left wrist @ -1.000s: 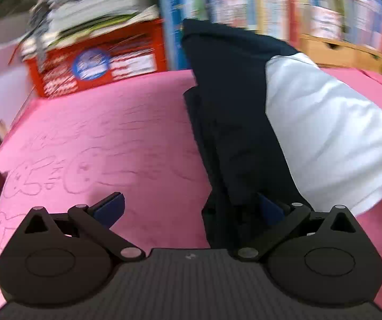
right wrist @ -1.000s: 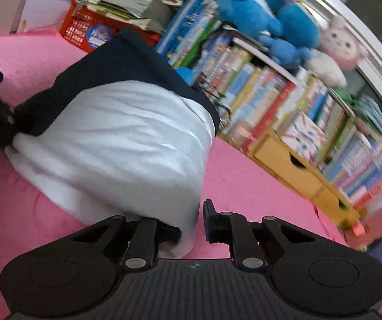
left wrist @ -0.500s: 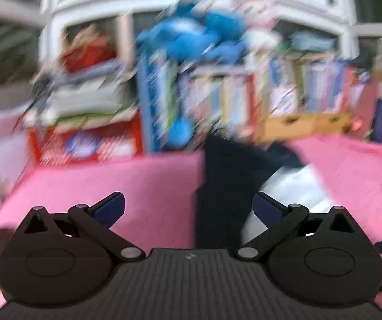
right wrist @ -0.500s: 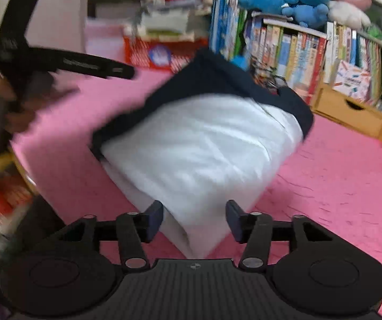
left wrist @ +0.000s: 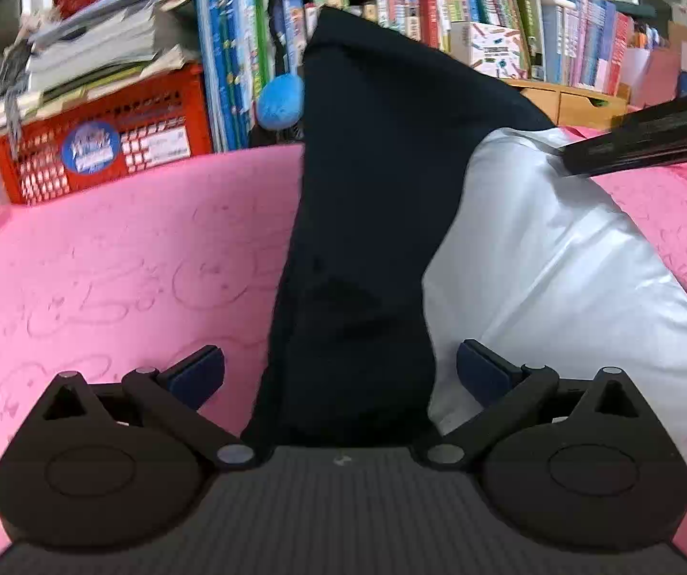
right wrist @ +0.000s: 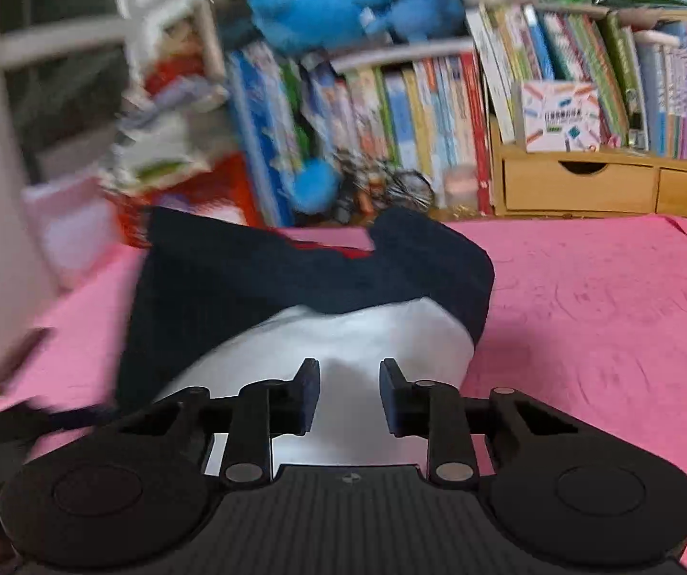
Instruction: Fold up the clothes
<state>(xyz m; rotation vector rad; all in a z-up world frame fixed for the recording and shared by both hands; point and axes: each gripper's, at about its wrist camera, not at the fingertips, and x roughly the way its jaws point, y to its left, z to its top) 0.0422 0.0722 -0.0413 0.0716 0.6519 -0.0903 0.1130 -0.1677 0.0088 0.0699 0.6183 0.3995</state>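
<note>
Since a second earlier, our right gripper (right wrist: pixel 349 395) had released the garment (right wrist: pixel 343 345), jaws now closing empty; left gripper (left wrist: pixel 338 376) stayed spread.

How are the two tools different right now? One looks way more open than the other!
The left tool has its pads spread wide, with the dark part of the garment between them; the right tool shows only a narrow gap and is closing. The left tool sits over the dark cloth, the right tool over the white part. Both are black with blue pads, above the pink cover.

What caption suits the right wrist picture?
Right gripper, jaws closing, over a navy-and-white garment on a pink cover.
</note>
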